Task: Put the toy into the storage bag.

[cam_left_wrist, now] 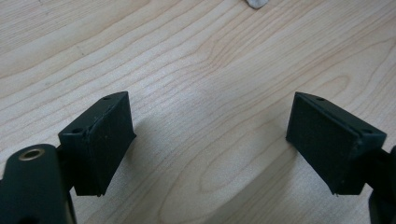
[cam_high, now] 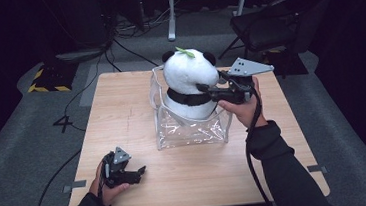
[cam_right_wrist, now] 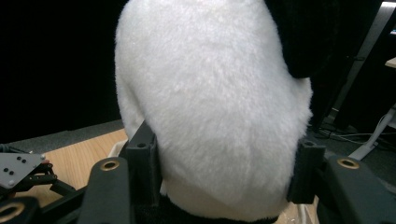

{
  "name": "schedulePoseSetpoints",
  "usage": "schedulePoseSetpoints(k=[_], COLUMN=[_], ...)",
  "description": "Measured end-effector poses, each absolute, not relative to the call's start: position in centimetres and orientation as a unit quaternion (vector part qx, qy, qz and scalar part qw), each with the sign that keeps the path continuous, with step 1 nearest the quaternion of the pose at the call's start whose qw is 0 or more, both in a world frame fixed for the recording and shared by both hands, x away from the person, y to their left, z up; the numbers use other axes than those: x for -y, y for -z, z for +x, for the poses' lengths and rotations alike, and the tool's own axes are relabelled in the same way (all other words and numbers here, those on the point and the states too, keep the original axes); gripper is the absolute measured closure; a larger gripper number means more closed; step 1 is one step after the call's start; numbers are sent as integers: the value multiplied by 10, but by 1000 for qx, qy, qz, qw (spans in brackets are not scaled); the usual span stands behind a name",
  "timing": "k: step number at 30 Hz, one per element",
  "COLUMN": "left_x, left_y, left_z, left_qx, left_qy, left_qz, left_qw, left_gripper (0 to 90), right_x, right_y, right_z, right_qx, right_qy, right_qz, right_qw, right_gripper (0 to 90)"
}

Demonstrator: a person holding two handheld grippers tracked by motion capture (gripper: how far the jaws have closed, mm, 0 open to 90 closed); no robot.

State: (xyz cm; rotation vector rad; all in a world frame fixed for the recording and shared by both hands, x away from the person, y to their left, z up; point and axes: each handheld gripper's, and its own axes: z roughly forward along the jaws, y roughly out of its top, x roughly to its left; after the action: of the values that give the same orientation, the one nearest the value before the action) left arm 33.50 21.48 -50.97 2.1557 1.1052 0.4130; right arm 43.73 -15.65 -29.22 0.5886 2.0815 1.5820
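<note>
Panda plush, unlabelled, between right tool pads, in clear bag

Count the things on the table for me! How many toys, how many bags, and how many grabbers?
Fluffy white-and-black plush panda toy: 1
Clear plastic bag, with the panda standing in it: 1
Black two-jaw grippers: 2, the left gripper and the right gripper
Total: 4

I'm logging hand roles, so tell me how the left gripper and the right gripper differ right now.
The left gripper rests low on the wooden table, while the right gripper is raised at the panda toy in the clear bag. The left gripper's jaws stand wide apart over bare wood; the right gripper's jaws sit against the panda's white fur. Both are black and hand-held.
</note>
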Motion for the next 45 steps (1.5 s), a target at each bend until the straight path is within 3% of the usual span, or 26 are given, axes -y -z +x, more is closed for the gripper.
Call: schedulePoseSetpoints(k=[45], left_x=[-215], left_y=[510], left_z=[335], left_qx=[-424], left_qy=[-158], left_qz=[826], left_qw=[336], left_gripper=[149], right_x=[145], right_y=[320], right_z=[448], right_qx=[-847], right_qy=[-451], right_qz=[209], right_qw=[191], right_gripper=[213])
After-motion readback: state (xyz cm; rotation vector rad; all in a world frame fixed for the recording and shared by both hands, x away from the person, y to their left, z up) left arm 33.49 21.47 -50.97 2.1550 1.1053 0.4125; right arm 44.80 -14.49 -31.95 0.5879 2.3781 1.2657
